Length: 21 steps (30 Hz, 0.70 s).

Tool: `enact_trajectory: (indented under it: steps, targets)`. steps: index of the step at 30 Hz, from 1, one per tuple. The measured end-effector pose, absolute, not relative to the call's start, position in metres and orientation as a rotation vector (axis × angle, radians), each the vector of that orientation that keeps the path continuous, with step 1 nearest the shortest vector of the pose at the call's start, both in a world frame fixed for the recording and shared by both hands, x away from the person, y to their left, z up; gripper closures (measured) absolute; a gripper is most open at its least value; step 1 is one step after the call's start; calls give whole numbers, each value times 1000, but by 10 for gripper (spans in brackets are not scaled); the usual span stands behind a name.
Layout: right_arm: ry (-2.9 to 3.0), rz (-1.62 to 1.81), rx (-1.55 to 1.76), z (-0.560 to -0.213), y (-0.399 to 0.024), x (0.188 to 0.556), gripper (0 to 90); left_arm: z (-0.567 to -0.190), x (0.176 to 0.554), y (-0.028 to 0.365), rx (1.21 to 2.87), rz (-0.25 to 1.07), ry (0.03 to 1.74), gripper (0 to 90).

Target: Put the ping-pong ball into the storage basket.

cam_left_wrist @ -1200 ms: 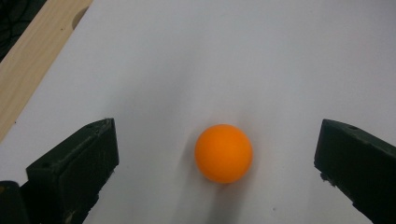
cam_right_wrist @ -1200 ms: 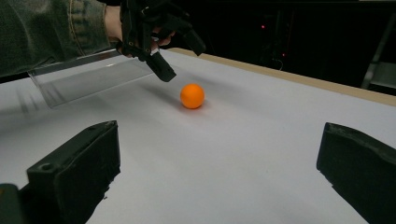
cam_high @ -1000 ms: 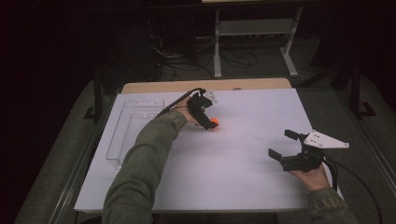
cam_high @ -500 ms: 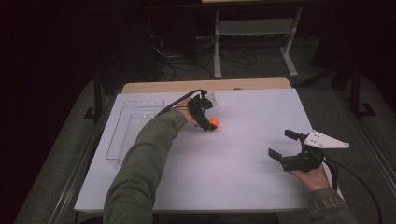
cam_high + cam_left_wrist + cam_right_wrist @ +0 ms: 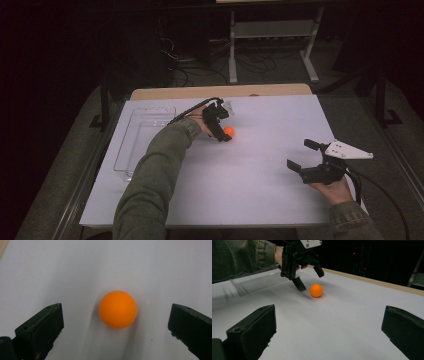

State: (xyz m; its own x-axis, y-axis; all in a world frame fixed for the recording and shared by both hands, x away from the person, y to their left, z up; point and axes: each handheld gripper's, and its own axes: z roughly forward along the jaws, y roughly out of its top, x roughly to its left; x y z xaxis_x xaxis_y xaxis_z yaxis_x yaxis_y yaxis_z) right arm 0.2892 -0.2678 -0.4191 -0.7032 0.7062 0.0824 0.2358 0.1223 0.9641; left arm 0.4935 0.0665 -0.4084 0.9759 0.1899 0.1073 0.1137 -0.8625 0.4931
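High view: orange ball (image 5: 229, 131) resting on the white table sheet (image 5: 250, 175), toward the far side and a little left of middle, just right of the clear tray (image 5: 142, 145). Left tongs (image 5: 221, 125) lowered over the ball, arm stretched forward to reach it. Left gripper view: ball (image 5: 118, 309) sitting on the sheet between the two black jaws, both spread wide and clear of it, nothing gripped. Probably spread that far so the round ball slips in without being nudged and rolling off; closing looks like the next step, not yet done. Right gripper view: same ball (image 5: 316, 290) seen from afar, one jaw of the left tongs (image 5: 308, 277) on each side of it, tips near the sheet. Right tongs (image 5: 306, 157) parked well apart at the near right, jaws wide, holding nothing, likely kept out of the way. Tray close by, empty as far as can be told, a plausible place for the ball.
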Motion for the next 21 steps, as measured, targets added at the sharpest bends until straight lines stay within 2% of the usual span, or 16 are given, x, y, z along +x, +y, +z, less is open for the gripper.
enact_trajectory:
  steps: [12, 16, 18, 21]
  targets:
    - [2024, 1598, 911, -420, -266, 289, 0, -416, 497, 65, 2640, 190, 205, 85]
    - [2026, 1604, 906, -420, -266, 289, 0, -417, 496, 65, 2661, 217, 203, 158]
    - [2028, 1605, 903, -420, -265, 289, 0, -418, 497, 65, 2666, 229, 213, 235]
    - [2032, 1603, 905, -420, -265, 289, 0, -419, 498, 64, 2661, 238, 226, 268]
